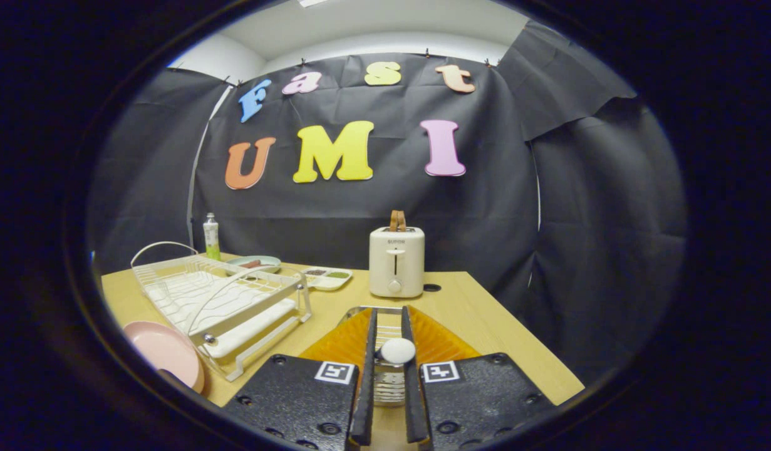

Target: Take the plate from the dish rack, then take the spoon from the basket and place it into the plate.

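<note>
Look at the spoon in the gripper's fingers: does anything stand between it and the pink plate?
The spoon sits between the gripper fingers, over the basket. The pink plate lies off to the side, with the dish rack's near corner beside it. The bare table between looks unobstructed.

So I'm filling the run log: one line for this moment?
plate: on table, off rack | gripper: jaws around spoon over basket

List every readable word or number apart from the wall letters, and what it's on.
Toaster: small brand mark, too blurred to read.
Bottle: label too small to read.
Claw, shut on the spoon: square markers, no words.
</note>
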### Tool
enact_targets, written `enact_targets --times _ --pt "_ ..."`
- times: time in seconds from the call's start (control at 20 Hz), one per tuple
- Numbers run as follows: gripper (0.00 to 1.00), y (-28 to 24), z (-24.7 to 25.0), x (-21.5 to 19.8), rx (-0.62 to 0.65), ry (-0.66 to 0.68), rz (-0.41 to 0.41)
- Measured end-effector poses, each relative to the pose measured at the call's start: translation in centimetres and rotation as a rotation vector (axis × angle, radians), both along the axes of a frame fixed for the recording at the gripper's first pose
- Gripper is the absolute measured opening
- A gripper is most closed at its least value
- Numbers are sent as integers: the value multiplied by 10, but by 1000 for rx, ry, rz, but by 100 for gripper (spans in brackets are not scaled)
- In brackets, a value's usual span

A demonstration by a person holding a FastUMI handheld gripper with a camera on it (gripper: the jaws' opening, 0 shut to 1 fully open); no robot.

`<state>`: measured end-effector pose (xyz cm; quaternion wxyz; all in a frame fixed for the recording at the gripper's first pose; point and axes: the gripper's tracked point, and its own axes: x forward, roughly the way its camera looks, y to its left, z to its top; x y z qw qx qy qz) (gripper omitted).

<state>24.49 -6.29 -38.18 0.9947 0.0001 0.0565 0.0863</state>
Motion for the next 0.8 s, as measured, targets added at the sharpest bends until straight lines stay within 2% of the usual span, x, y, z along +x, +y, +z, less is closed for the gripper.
enact_targets --times 0.15,0.55,0.8 --pt "20 12 6 2 -42 40 37" --pt "18 3 78 13 -40 29 -1" --pt "18 9 130 -2 -31 14 -18"
